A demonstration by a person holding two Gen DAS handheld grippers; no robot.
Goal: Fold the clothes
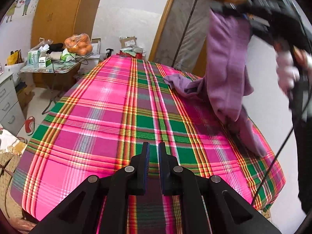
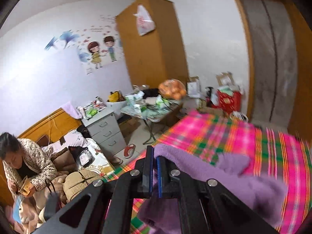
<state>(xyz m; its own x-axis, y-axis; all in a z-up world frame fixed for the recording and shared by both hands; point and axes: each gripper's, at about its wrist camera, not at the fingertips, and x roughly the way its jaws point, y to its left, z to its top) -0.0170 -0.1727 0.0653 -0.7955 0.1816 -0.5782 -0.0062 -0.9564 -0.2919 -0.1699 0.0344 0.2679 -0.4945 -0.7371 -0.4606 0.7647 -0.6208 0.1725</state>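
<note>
The plaid tabletop (image 1: 109, 105) lies mostly bare, open from its near edge to the far left. A purple garment (image 1: 226, 66) hangs along the right edge, its lower end on the cloth, pinched in the right gripper (image 2: 154, 157). The left gripper (image 1: 154, 148) hovers slightly parted, empty. Only the right view shows a seated person (image 2: 25, 167).

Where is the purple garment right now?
The purple garment hangs from the right hand-held gripper over the right side of the plaid cloth in the left wrist view, its lower end resting on the cloth.
</note>
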